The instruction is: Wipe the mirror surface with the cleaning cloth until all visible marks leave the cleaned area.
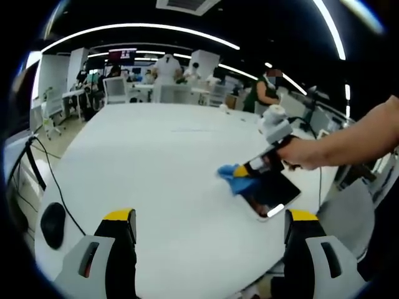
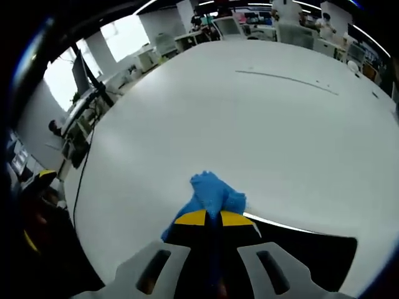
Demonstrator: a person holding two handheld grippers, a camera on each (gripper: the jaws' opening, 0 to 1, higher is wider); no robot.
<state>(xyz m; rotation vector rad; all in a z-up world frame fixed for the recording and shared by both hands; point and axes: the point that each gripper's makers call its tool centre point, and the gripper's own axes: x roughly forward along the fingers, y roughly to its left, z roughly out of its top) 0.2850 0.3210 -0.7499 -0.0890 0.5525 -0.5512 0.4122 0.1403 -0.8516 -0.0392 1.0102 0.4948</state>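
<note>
Where jaws pinch it, the blue cloth (image 2: 212, 194) bunches on the dark mirror (image 2: 312, 249).

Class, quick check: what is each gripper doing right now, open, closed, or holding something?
Left gripper: open, jaws wide apart, holding nothing.
Right gripper: closed on the blue cleaning cloth, at the mirror edge.

Open-plan office or lab: big white table (image 1: 174, 162), rows of white desks (image 1: 140, 90) and chairs (image 1: 115, 89), monitors (image 2: 227, 26), long ceiling light strips (image 1: 143, 28), people (image 1: 265, 90) at workstations behind.
</note>
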